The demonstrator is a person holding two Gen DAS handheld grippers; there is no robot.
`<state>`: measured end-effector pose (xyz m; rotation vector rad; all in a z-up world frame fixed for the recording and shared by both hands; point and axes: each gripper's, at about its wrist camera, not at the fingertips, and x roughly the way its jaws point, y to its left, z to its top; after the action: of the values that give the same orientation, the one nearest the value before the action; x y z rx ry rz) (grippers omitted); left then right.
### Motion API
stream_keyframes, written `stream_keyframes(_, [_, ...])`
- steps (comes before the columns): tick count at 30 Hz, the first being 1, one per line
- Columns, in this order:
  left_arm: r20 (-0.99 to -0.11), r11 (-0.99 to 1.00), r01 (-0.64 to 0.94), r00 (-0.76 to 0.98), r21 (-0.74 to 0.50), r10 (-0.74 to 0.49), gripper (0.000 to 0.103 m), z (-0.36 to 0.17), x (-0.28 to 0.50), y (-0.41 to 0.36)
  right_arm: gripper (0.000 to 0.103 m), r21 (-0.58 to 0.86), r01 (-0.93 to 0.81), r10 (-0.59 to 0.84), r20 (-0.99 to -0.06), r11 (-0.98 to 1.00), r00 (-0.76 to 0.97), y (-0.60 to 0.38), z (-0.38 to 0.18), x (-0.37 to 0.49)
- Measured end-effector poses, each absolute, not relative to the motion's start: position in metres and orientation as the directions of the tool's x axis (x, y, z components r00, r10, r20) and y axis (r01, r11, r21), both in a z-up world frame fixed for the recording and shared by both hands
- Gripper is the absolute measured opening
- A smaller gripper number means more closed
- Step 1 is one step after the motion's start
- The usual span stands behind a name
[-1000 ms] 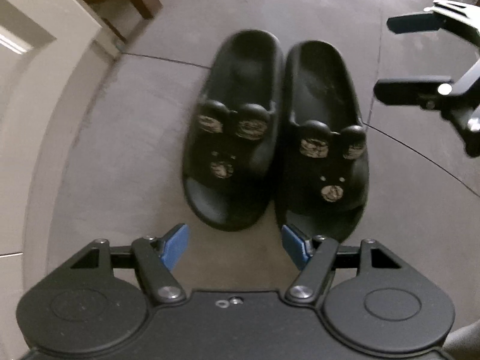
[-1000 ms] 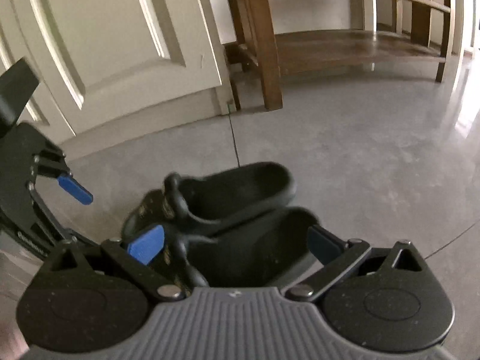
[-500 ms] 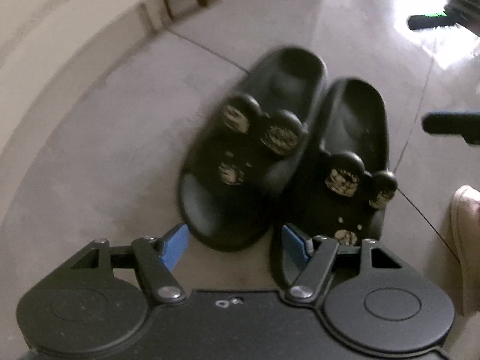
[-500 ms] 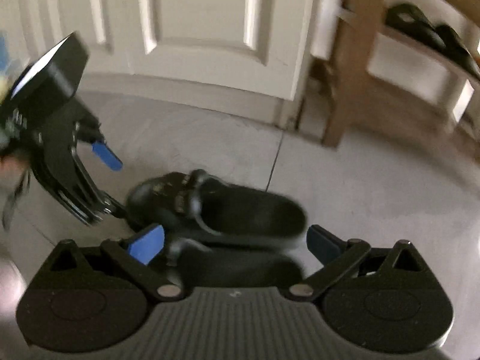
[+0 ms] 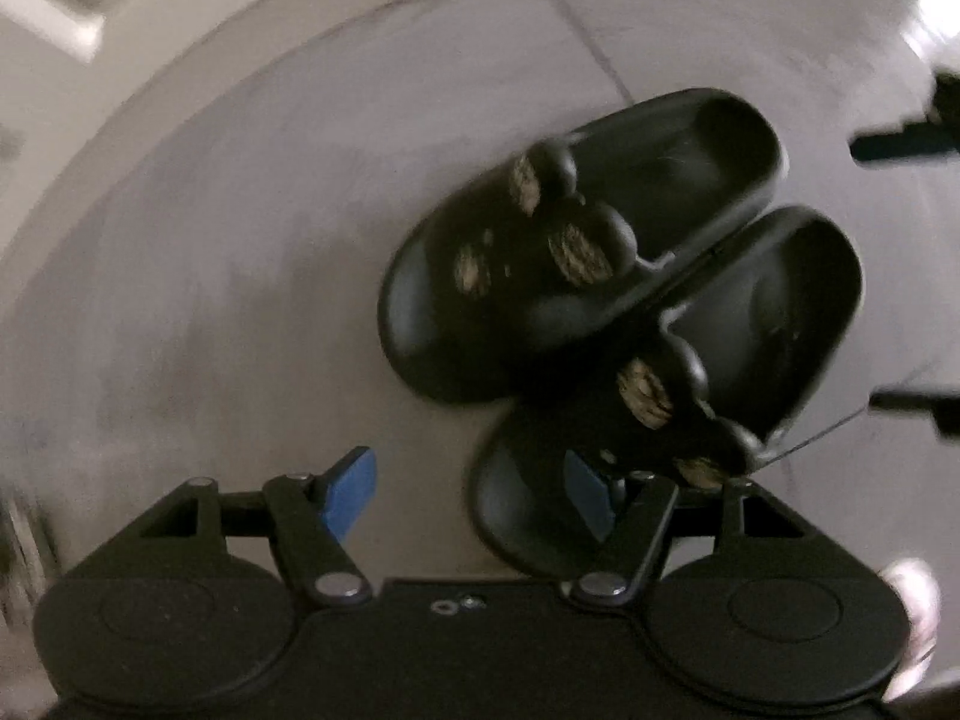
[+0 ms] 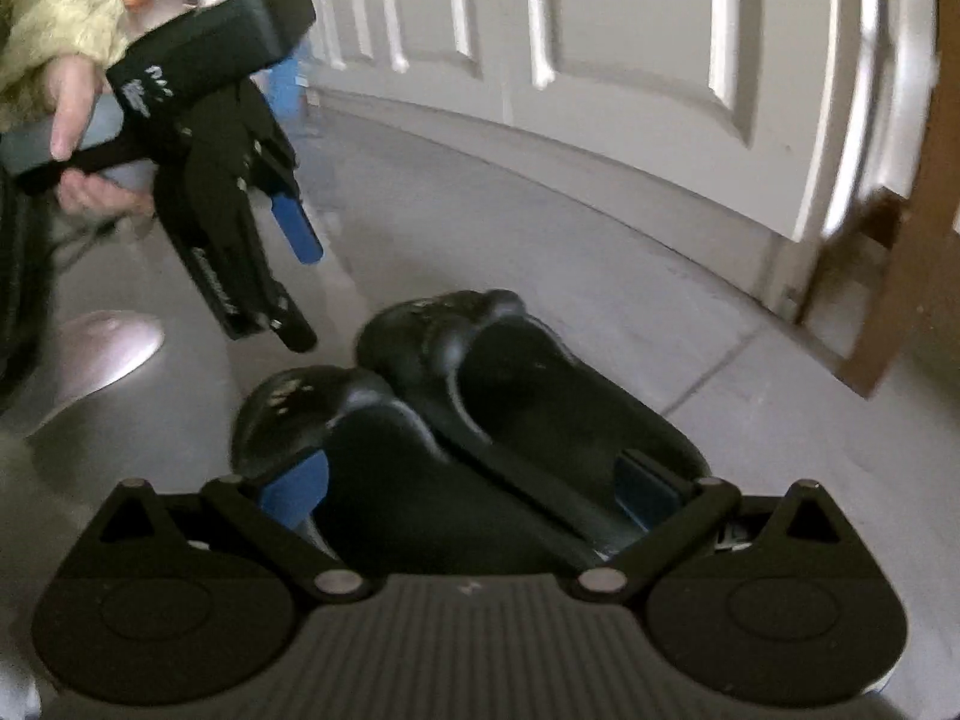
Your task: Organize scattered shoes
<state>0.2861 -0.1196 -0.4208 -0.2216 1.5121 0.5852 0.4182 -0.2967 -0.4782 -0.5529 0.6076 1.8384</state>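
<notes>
With the slipper pair [image 6: 456, 420] on the floor [image 6: 600, 276], heels low-centre of frame between the spread right tongs [image 6: 474, 489], long axis runs up-left toward the toes. Left tongs [image 6: 294, 276], also spread, hover off the toes; right is nearer.

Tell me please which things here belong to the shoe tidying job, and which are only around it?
Belong to the job:
- black slippers, a pair side by side on the floor
- right gripper, open around the heel ends
- left gripper, open, at the toe ends

Only around:
- white door
- wooden shelf leg
- grey floor
</notes>
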Motion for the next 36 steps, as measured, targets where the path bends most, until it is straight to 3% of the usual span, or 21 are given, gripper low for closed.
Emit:
stream_keyframes(10, [-0.969,0.619,-0.758,-0.063,0.203,0.240,0.069,-0.410,0.263,-0.127,0.101,0.096,-0.905,0.714,-0.583,-0.414,-0.388,-0.276,-0.490,0.427])
stream_keyframes(19, [-0.974,0.618,-0.755,-0.139,0.221,0.179,0.069,-0.436,0.253,-0.118,0.101,0.077,-0.831,0.620,-0.629,-0.551,-0.470,-0.223,-0.525,0.438])
stream_keyframes(21, [-0.980,0.633,-0.749,-0.128,0.197,0.154,0.069,-0.437,0.256,-0.117,0.101,0.132,-0.802,0.595,-0.604,-0.582,-0.531,-0.211,-0.527,0.435])
stream_keyframes(34, [-0.991,0.696,-0.705,-0.106,0.136,0.086,0.070,-0.435,0.255,-0.111,0.097,0.157,-0.718,0.534,-0.566,-0.678,-0.628,-0.185,-0.542,0.388])
stream_keyframes(35, [-0.991,0.696,-0.706,-0.107,0.135,0.084,0.070,-0.436,0.254,-0.110,0.093,0.159,-0.715,0.534,-0.561,-0.681,-0.632,-0.184,-0.543,0.387])
stream_keyframes(36, [-0.991,0.695,-0.706,-0.107,0.134,0.083,0.070,-0.436,0.254,-0.109,0.072,0.154,-0.708,0.530,-0.560,-0.689,-0.637,-0.184,-0.544,0.386])
